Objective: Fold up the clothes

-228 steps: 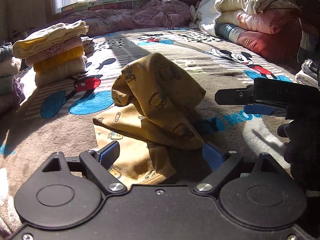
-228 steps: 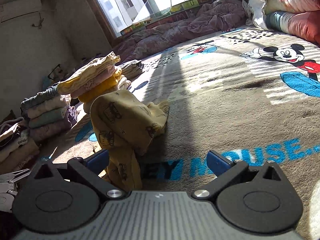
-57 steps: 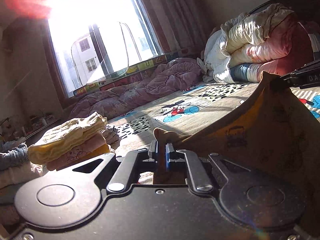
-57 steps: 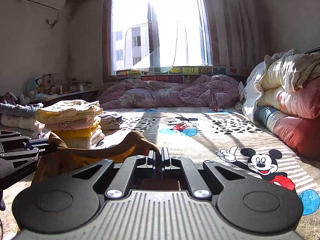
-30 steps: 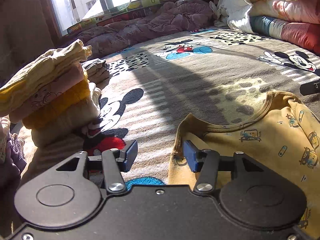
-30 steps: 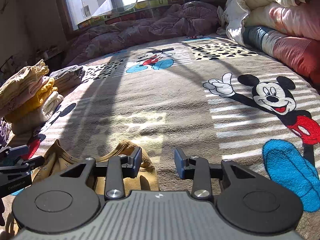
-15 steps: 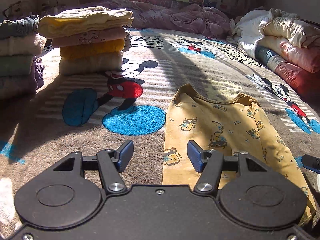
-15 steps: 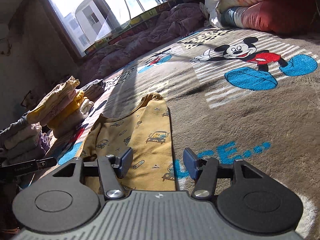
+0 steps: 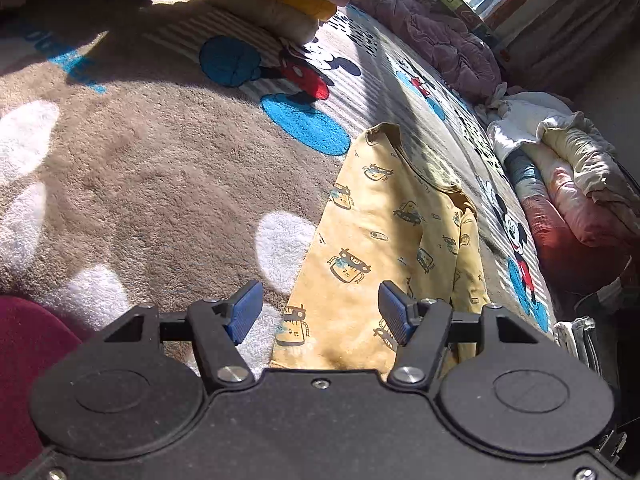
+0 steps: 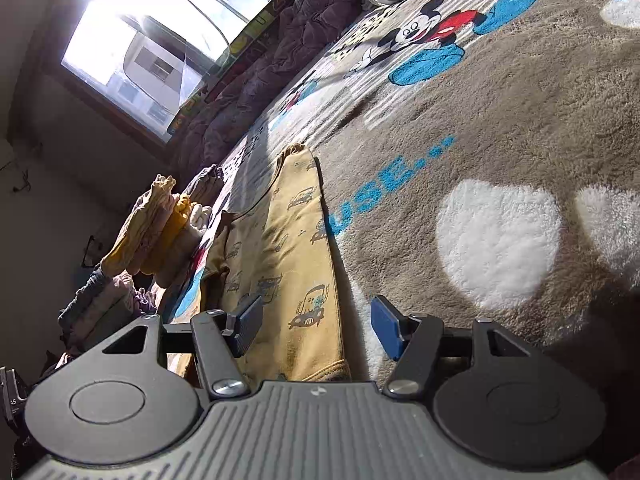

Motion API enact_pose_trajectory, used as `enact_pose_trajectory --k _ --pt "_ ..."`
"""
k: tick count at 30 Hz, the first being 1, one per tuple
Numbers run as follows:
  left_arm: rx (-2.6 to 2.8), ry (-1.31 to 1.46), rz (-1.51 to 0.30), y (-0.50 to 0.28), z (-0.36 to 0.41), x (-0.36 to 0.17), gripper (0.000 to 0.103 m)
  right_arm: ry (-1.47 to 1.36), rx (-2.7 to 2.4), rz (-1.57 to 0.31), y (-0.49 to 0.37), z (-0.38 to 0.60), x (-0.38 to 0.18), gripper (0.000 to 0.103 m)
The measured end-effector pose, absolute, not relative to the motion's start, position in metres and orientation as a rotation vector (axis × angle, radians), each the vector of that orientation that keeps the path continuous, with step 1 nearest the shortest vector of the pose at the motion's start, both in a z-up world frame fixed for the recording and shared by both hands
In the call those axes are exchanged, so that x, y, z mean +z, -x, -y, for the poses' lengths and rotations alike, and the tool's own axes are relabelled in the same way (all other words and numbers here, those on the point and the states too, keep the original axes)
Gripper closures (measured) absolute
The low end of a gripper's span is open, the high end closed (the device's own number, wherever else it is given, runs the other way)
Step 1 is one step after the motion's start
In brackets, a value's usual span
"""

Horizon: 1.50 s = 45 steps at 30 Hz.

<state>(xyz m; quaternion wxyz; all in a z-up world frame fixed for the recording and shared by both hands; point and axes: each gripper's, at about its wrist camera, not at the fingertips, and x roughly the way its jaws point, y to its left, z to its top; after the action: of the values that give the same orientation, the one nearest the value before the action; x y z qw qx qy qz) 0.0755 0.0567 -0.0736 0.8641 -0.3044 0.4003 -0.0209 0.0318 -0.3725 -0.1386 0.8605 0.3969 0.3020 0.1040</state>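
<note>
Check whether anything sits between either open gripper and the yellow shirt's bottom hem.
Nothing visible does. The left gripper and right gripper both hang open right over the hem of the yellow shirt, spread flat on the blanket.

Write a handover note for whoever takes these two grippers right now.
Left hand-held gripper: open, over the lower hem of the yellow printed shirt, gripping nothing.
Right hand-held gripper: open, at the shirt's hem on its own side, also gripping nothing.
Shirt lies spread flat on the Mickey Mouse blanket, collar away from you.
Stacks of folded clothes sit beyond it.
Done: shirt laid out. Left: every fold, then stacking.
</note>
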Motion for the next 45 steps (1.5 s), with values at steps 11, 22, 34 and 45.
enact_pose_trajectory --k 11,22,34,45 --pt "-0.023 0.938 -0.925 -0.038 -0.061 -0.105 0.040 -0.639 0.223 -0.638 -0.030 0.355 -0.131 0.041" --pt "-0.054 0.786 -0.780 -0.049 -0.056 -0.095 0.093 -0.579 0.218 -0.637 -0.038 0.342 -0.134 0.033" --pt "-0.066 0.706 -0.487 -0.083 -0.128 -0.026 0.096 -0.552 0.191 -0.595 -0.043 0.337 -0.136 0.033" --pt "0.159 0.877 -0.506 -0.116 -0.195 -0.065 0.097 -0.469 0.181 -0.574 -0.046 0.328 -0.137 0.032"
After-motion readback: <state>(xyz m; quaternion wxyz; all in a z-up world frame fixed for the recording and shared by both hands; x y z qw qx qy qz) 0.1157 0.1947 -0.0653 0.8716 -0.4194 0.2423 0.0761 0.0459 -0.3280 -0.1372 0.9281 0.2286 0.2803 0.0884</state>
